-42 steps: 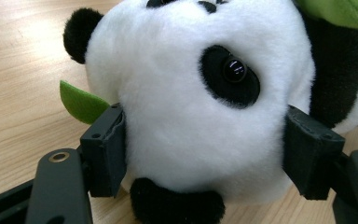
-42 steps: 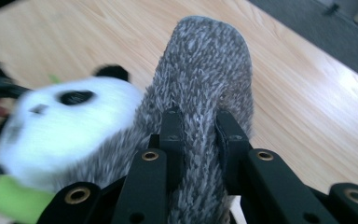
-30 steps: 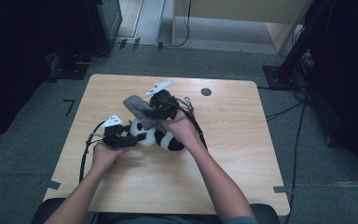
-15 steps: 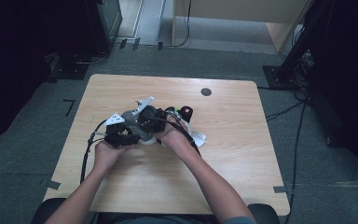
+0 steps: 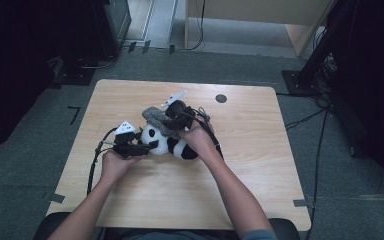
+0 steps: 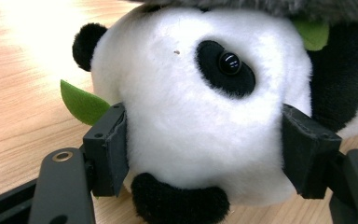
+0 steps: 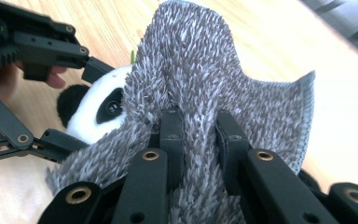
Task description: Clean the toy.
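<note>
A black-and-white plush panda (image 5: 170, 142) lies on the wooden table (image 5: 250, 130). My left gripper (image 5: 150, 146) is shut on its head (image 6: 200, 107), one pad (image 6: 109, 149) pressing each side. A small green felt leaf (image 6: 81, 101) pokes out beside the head. My right gripper (image 5: 167, 122) is shut on a grey shaggy cloth (image 5: 157, 120), which hangs over the panda's head. In the right gripper view the cloth (image 7: 200, 74) is bunched between the pads (image 7: 172, 133), and the panda's face (image 7: 100, 114) shows beneath it, with my left gripper (image 7: 74, 100) around it.
A small dark round spot (image 5: 221, 98) marks the table's far side. Black cables (image 5: 94, 167) trail from the grippers over the table. Dark equipment stands and more cables sit on the floor beyond the far and right edges.
My right gripper swung the grey cloth around above the panda, then came back down so the cloth now lies over the panda's head. My left gripper has kept its hold in place.
</note>
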### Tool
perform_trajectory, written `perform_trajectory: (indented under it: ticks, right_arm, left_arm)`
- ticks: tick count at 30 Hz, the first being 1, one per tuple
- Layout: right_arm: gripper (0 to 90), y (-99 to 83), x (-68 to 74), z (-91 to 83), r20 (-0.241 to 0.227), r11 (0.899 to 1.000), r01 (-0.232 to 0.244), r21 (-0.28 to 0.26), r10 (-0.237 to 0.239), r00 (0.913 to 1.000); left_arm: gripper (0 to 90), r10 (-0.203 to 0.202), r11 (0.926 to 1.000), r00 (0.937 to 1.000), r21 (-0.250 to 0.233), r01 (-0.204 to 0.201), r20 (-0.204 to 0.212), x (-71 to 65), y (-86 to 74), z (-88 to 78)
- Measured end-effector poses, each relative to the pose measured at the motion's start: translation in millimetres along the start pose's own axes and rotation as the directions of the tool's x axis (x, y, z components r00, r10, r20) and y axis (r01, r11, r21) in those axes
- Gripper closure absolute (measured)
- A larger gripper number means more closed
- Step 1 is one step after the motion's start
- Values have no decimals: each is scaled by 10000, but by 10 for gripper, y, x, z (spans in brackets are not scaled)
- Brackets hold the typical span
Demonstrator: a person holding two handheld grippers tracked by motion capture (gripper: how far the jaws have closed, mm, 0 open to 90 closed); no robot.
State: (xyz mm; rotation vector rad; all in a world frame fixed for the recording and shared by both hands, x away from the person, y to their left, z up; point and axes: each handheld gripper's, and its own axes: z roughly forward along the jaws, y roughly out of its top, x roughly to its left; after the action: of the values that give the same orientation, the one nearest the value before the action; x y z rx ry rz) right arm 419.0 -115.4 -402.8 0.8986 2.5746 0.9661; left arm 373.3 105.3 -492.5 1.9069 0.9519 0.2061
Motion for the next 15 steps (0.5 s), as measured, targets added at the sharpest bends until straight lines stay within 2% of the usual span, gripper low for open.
perform_trajectory:
  ticks: [3,5,11,13,15]
  right_arm:
    - [769,-55,-141,-7,403,9994,-303,145,297,9987]
    - [768,-91,-223,-15,328,9980,-625,48,623,9975]
    - [769,-101,-316,-95,1059,9983,-572,-59,575,9927]
    - [772,-97,-336,-158,964,9972,-700,-267,722,9927]
    - [776,-77,-325,-254,674,9931,-914,-731,964,9931]
  left_arm:
    - [274,27,10000,10000,-22,-27,21,-2,0,-2]
    - [273,37,10000,10000,-53,-37,22,0,1,0]
    - [266,15,9999,10000,-99,-14,79,11,-4,-3]
    - [252,121,9998,9998,-188,-118,178,23,-21,-13]
    - [240,145,9996,9996,-262,-139,224,32,-32,-14]
